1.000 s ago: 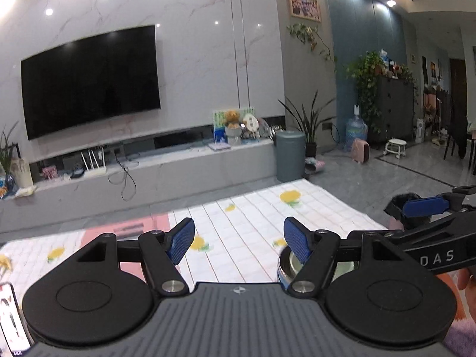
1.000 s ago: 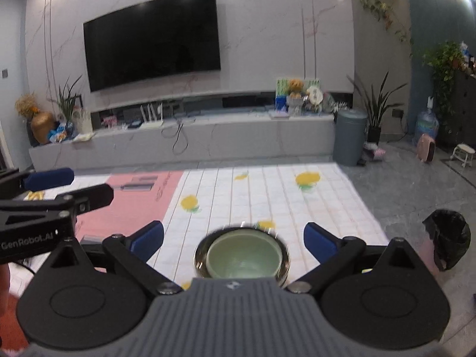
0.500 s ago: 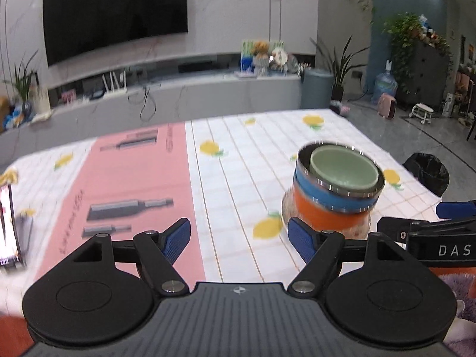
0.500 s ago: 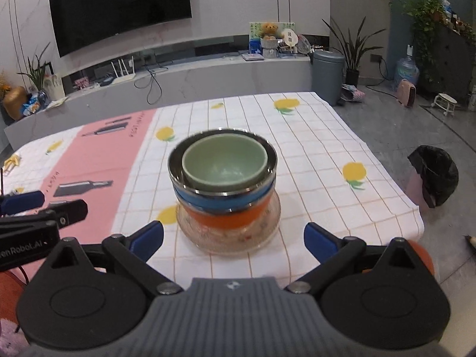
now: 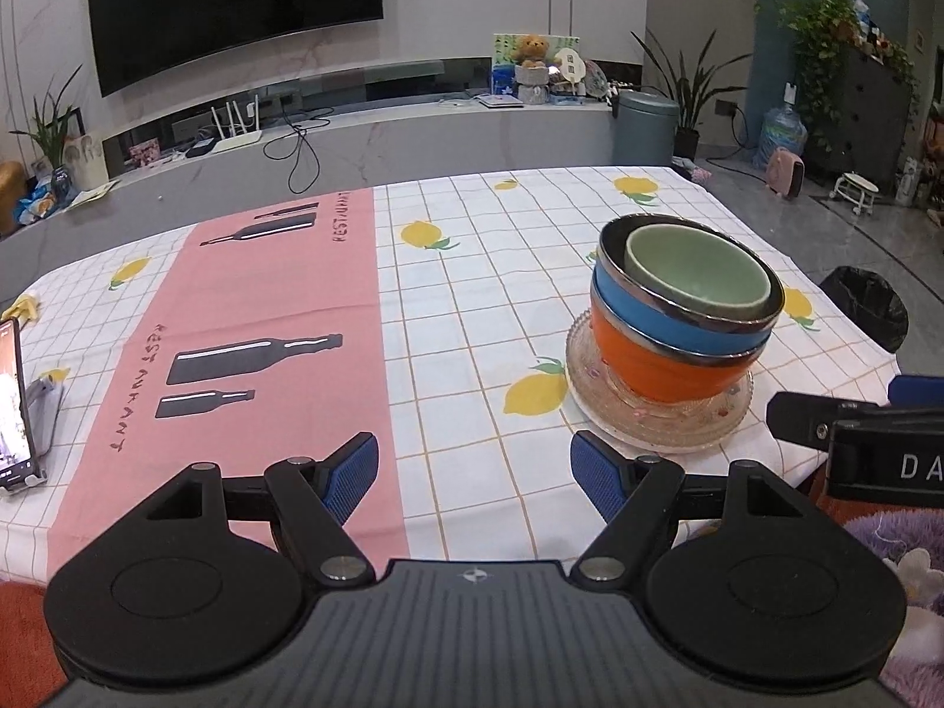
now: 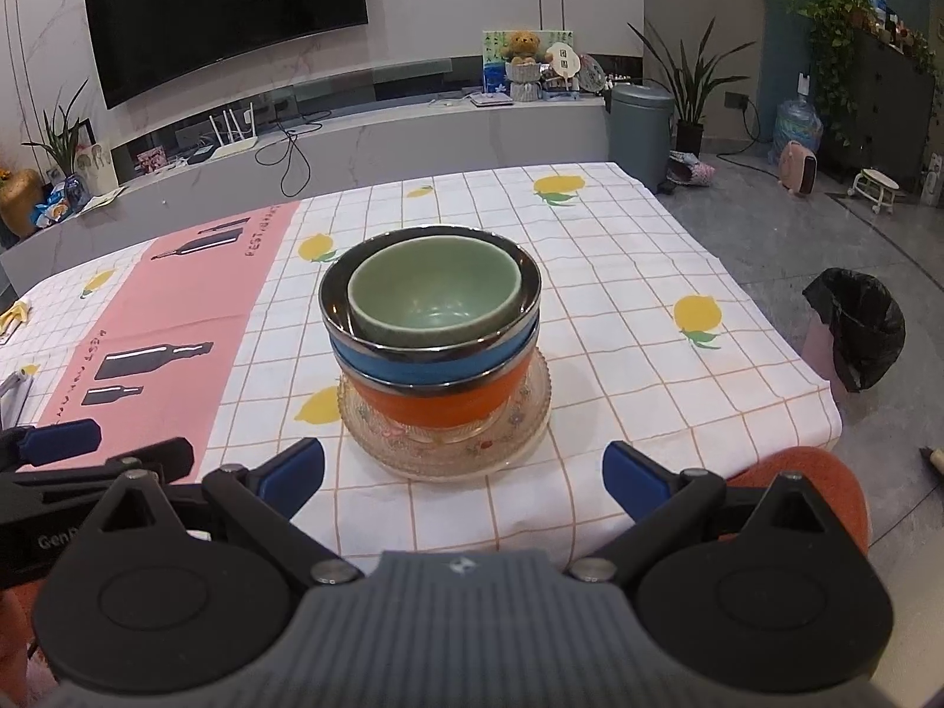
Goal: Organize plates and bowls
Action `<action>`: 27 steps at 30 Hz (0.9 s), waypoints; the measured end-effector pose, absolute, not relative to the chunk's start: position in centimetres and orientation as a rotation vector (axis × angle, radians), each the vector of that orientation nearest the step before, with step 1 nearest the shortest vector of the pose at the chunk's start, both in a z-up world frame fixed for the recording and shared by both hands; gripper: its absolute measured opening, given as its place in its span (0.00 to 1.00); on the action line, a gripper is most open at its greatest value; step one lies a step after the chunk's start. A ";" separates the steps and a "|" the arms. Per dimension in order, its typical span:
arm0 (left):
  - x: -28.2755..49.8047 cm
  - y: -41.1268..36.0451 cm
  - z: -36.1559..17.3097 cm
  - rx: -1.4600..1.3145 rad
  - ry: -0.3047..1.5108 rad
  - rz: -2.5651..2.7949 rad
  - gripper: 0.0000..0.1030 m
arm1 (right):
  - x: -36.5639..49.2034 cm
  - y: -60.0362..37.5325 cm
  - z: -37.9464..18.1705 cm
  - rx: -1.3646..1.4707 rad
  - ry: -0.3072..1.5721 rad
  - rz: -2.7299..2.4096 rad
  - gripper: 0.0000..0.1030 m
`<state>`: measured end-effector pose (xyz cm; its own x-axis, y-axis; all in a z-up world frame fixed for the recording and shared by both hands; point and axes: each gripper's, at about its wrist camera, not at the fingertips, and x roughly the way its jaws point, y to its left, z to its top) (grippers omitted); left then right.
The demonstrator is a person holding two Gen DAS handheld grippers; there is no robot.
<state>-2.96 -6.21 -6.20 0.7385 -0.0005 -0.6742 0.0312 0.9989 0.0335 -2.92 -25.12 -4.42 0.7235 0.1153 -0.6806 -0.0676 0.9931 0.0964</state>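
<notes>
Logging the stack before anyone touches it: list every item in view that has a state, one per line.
green bowl: upright, empty, nested on top
blue bowl: nested in the orange bowl
orange bowl: upright on the glass plate
glass plate: flat on the tablecloth
left tool: open, empty
right tool: open, empty
phone: propped up, screen lit

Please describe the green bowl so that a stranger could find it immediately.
On the lemon-print tablecloth a glass plate carries a stack of bowls. The green bowl sits on top, nested inside the blue bowl above the orange bowl; it is the smallest.
</notes>
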 end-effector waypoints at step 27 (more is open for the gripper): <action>-2.9 -6.8 -6.2 0.059 0.754 -0.030 0.85 | -2.2 -24.8 -5.1 0.053 0.778 0.125 0.96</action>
